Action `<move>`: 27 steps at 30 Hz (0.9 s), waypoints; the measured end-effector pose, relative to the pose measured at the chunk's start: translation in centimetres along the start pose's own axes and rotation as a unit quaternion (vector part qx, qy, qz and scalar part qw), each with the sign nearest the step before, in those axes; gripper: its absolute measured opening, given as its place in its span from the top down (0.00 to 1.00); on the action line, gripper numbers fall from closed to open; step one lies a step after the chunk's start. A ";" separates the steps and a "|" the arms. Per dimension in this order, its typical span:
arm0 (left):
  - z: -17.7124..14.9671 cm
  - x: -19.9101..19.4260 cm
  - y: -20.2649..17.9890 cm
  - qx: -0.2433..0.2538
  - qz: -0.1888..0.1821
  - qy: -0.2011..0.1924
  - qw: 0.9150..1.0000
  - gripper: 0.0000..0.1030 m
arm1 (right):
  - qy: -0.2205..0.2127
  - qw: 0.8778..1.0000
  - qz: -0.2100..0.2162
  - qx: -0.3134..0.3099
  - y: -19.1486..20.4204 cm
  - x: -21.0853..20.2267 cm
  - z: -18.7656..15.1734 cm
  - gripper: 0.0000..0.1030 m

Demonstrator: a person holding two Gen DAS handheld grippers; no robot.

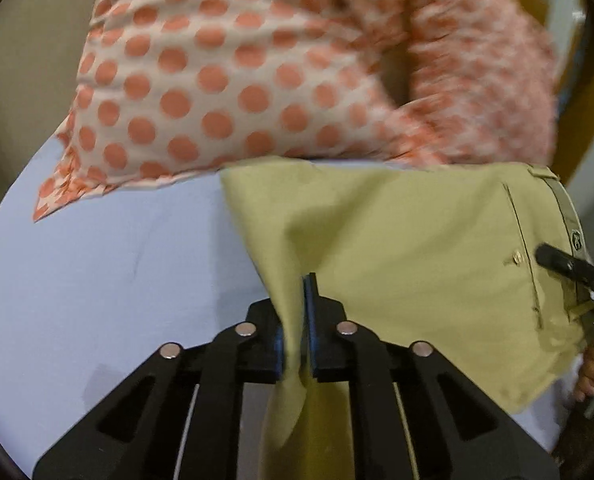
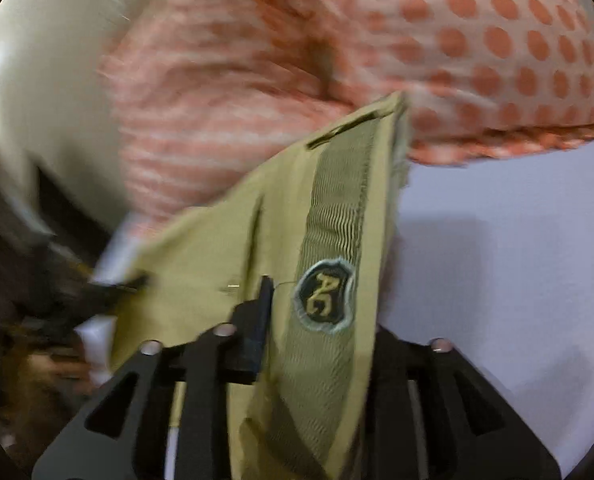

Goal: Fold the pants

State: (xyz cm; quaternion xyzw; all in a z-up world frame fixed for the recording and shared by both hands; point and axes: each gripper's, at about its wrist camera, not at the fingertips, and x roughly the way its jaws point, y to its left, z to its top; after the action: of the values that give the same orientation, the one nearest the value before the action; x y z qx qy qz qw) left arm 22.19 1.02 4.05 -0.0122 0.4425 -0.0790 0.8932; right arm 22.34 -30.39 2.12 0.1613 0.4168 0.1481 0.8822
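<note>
Khaki pants (image 1: 397, 248) are held stretched above a pale lilac bed sheet (image 1: 117, 272). My left gripper (image 1: 297, 320) is shut on a bunched fold of the pants' fabric, which hangs down between its fingers. My right gripper (image 2: 293, 320) is shut on the pants (image 2: 225, 248) at the waistband (image 2: 333, 216), next to a dark embroidered badge (image 2: 323, 294); its right finger is hidden behind the cloth. The right gripper's tip also shows in the left wrist view (image 1: 565, 266) at the waistband edge.
A large pillow with orange polka dots (image 1: 225, 72) lies on the sheet just behind the pants; it also shows in the right wrist view (image 2: 437, 52). A cream wall (image 2: 49, 72) is behind it. The sheet (image 2: 505, 248) stretches to the right.
</note>
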 end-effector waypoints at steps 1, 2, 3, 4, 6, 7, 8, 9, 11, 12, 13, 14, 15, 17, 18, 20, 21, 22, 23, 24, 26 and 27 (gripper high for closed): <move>0.0 -0.1 0.3 -0.005 0.002 -0.001 1.000 0.81 | 0.016 0.998 -0.057 -0.007 -0.3 0.4 -0.2 0.61; -0.2 -0.6 0.7 -0.008 0.008 -0.008 1.000 0.76 | 0.010 0.997 -0.076 -0.009 -0.6 0.0 -0.5 0.60; -0.7 -1.6 1.2 -0.010 0.029 -0.020 0.999 0.72 | -0.010 0.996 -0.088 -0.008 -1.0 -1.0 -0.9 0.58; -1.2 -2.8 1.7 -0.011 0.043 -0.033 0.998 0.70 | -0.045 0.994 -0.103 -0.001 -1.3 -2.9 -1.3 0.51; -1.9 -4.9 2.4 -0.025 0.010 -0.046 0.999 0.70 | -0.069 0.996 -0.061 0.017 -1.7 -4.9 -1.8 0.39; -2.3 -5.8 2.3 -0.030 -0.028 -0.047 0.998 0.67 | -0.067 0.997 -0.021 0.025 -1.6 -5.6 -2.0 0.33; -2.6 -6.3 2.1 -0.030 -0.060 -0.046 0.997 0.64 | -0.055 0.998 0.030 0.027 -1.0 -5.8 -2.4 0.25; -3.1 -6.8 1.3 -0.024 -0.100 -0.043 0.994 0.61 | -0.044 0.998 0.049 0.022 -0.2 -5.6 -2.8 0.21; -4.0 -6.4 -0.1 -0.011 -0.134 -0.023 0.991 0.47 | -0.014 0.998 0.059 0.008 1.0 -4.5 -3.5 0.13; -4.3 -5.3 -0.8 -0.009 -0.144 0.001 0.990 0.47 | -0.002 0.999 0.054 0.007 1.4 -3.6 -3.7 0.12; -4.6 -3.8 -1.3 -0.011 -0.140 0.028 0.990 0.47 | 0.020 0.999 0.034 0.012 1.5 -2.1 -4.1 0.10; -4.9 -2.2 -1.4 -0.018 -0.128 0.054 0.990 0.52 | 0.036 0.999 0.018 0.018 1.8 -1.0 -4.2 0.09; -5.1 -1.3 -1.2 -0.024 -0.125 0.050 0.991 0.51 | 0.023 1.000 0.009 0.010 2.0 -1.0 -4.3 0.07; -5.2 -1.6 -1.3 -0.018 -0.095 0.043 0.994 0.54 | 0.033 0.998 -0.046 -0.005 2.9 -1.2 -4.4 0.07; -5.4 -2.2 -1.4 -0.022 -0.089 0.044 0.995 0.50 | 0.029 0.997 -0.074 -0.010 3.4 -1.9 -4.7 0.07; -6.5 -4.2 -1.6 -0.018 -0.080 0.038 0.996 0.20 | 0.002 0.994 -0.109 -0.029 4.8 -4.2 -6.1 0.06; -7.9 -5.9 -1.8 -0.008 -0.072 0.028 0.997 0.16 | -0.015 0.993 -0.105 -0.041 5.6 -5.8 -7.3 0.03; -8.8 -6.9 -1.9 -0.003 -0.066 0.023 0.998 0.09 | -0.026 0.993 -0.107 -0.046 5.7 -6.9 -8.2 0.01; -10.0 -8.0 -2.0 0.001 -0.056 0.018 0.998 0.04 | -0.039 0.991 -0.120 -0.050 6.5 -8.1 -9.6 0.01; -11.5 -8.9 -2.1 0.002 -0.042 0.018 0.999 0.03 | -0.040 0.989 -0.130 -0.055 7.2 -8.8 -10.9 0.01; -13.8 -9.8 -2.4 0.001 -0.026 0.027 0.999 0.03 | -0.027 0.987 -0.141 -0.069 8.3 -8.7 -12.9 0.01; -14.8 -9.7 -2.4 0.002 -0.015 0.036 0.999 0.03 | -0.022 0.986 -0.147 -0.074 8.8 -8.6 -13.7 0.01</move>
State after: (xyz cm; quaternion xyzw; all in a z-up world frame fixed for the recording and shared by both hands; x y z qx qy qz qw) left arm 4.35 0.85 2.90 -0.0143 0.4741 -0.0939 0.8753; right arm 5.29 -23.58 3.38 0.0360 0.4041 0.0433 0.9130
